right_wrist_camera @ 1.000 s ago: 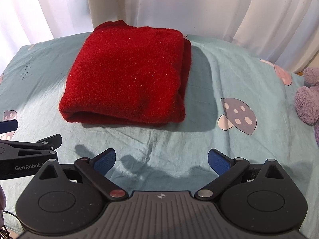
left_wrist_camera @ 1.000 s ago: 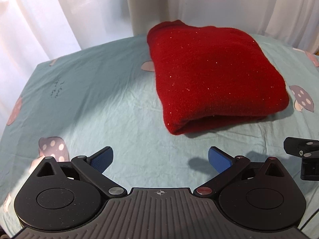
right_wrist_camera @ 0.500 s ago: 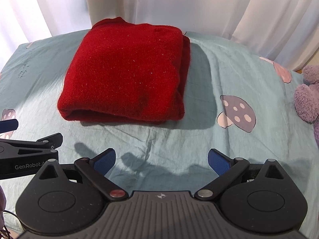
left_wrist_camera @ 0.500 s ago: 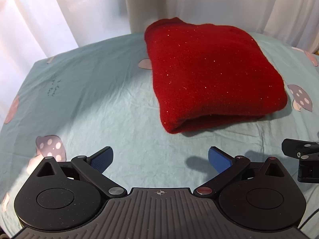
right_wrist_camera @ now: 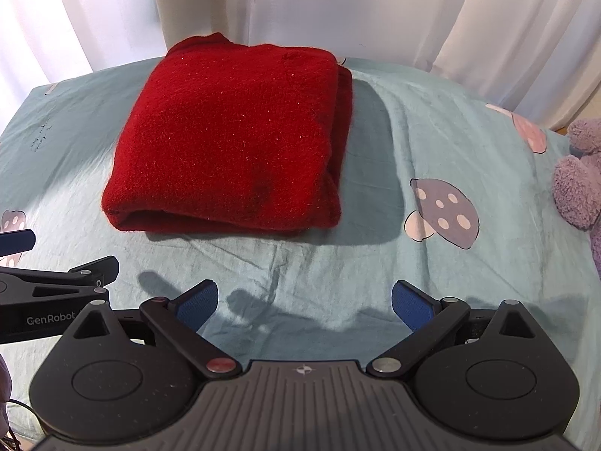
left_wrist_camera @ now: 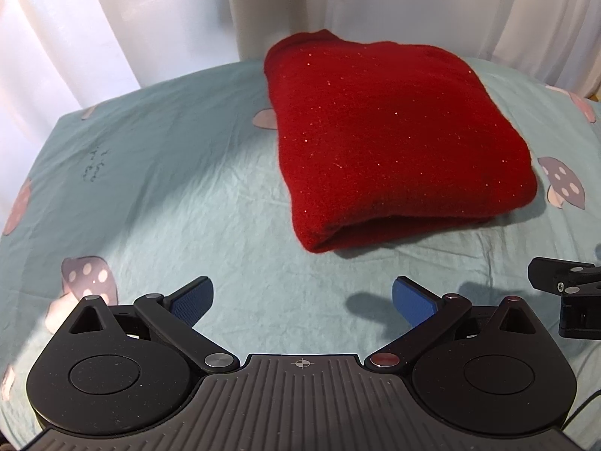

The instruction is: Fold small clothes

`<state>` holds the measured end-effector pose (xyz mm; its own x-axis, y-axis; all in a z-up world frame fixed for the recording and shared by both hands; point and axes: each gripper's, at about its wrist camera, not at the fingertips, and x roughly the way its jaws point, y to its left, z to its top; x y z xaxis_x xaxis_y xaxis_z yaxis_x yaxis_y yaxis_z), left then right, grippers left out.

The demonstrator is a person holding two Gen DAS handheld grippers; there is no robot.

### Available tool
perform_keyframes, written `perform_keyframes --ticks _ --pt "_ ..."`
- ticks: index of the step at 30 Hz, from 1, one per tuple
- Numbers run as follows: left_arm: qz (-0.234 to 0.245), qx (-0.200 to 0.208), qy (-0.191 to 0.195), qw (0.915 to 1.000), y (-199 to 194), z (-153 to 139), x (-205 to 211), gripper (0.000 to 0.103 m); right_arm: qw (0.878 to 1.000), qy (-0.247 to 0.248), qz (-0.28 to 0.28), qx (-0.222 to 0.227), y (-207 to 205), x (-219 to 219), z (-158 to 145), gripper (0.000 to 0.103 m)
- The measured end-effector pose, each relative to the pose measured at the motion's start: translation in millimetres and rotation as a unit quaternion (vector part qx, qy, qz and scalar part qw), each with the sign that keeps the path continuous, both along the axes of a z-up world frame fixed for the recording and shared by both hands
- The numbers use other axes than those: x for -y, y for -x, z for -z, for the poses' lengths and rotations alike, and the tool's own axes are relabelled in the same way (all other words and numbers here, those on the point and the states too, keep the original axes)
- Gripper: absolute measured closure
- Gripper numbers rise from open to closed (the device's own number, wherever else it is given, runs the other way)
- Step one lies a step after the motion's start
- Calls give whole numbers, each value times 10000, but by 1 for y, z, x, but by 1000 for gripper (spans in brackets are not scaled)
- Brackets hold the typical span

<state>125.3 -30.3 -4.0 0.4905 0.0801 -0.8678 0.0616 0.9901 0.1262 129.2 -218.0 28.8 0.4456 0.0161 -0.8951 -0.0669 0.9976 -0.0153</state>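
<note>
- the left gripper stood wide open, its blue pads spread apart and gripping nothing, hovering over the pale green sheet.
- the right gripper was likewise wide open and empty, its blue pads well apart.
- the red garment lay folded into a thick rectangle on the sheet, ahead of the left gripper and off to its right, well apart from the fingertips.
- from the right gripper, the red garment sat ahead and to its left, with its rounded fold facing the gripper and stacked edges on its right side.
- neither gripper touched the garment.
- the two grippers were side by side, each showing at the edge of the other's view.
- a purple plush toy rested far to the right of the right gripper, at the sheet's edge.
- white curtains hung beyond the garment.
</note>
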Motion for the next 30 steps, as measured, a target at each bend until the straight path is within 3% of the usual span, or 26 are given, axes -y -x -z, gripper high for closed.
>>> perform_keyframes --ticks 30 --pt "-8 -13 -22 10000 -3 1 1 0 10000 -32 0 61 -2 3 -4 4"
